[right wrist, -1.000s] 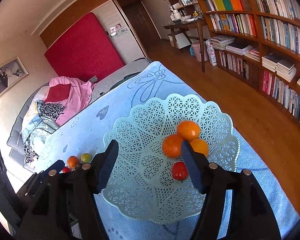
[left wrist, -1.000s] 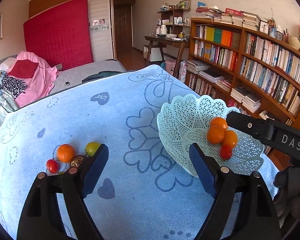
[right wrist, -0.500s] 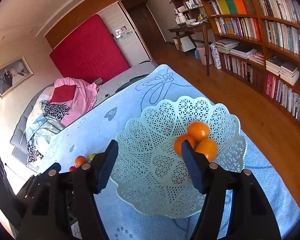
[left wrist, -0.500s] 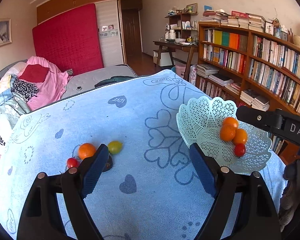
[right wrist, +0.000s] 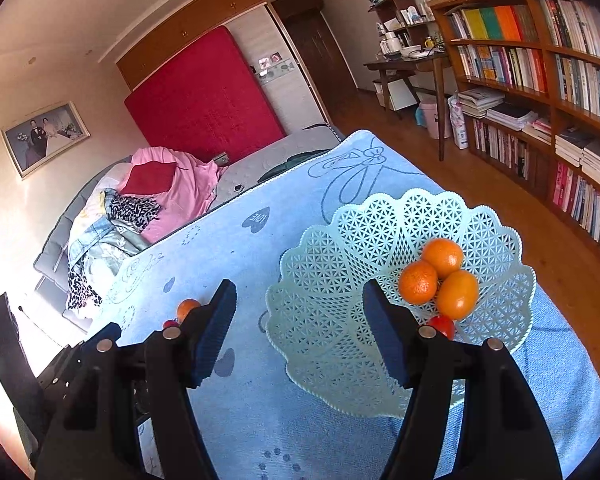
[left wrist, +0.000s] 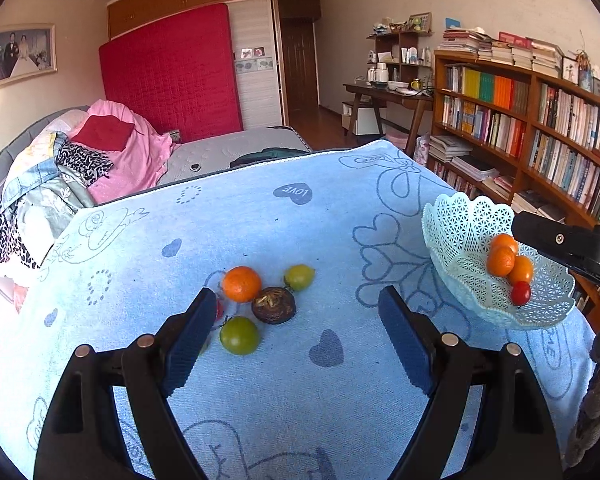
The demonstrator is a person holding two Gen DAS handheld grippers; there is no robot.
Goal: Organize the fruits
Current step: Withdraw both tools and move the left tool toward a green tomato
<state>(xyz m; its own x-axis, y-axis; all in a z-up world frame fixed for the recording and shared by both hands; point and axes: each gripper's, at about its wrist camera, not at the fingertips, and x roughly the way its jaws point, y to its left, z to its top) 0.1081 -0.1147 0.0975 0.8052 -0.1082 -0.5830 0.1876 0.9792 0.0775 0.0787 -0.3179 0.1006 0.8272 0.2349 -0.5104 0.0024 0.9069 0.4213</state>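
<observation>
Hovering above a worktop (left wrist: pixel 340 240) covered by a pale blue towel, the left gripper (left wrist: pixel 296 334) has its jaws spread wide with nothing between them. Just ahead of its fingertips, slightly toward the left finger, sits a loose cluster of fruit: an orange (left wrist: pixel 241 283), a small yellow-green fruit (left wrist: pixel 299 277), a green tomato (left wrist: pixel 239 335), a dark brown wrinkled fruit (left wrist: pixel 273 305), and a red tomato (left wrist: pixel 219 309) mostly hidden behind the left finger. The green tomato lies nearest.

The right gripper (right wrist: pixel 298 330) also stands apart and empty, held over the near left rim of a mint lattice basket (right wrist: pixel 332 280). The basket holds three oranges (right wrist: pixel 440 276) and one red tomato (right wrist: pixel 442 325), and lies well to the right of the cluster.

The left gripper is the nearer to the loose fruit, so it is likely the one to pick next, carrying rightward to the basket.
</observation>
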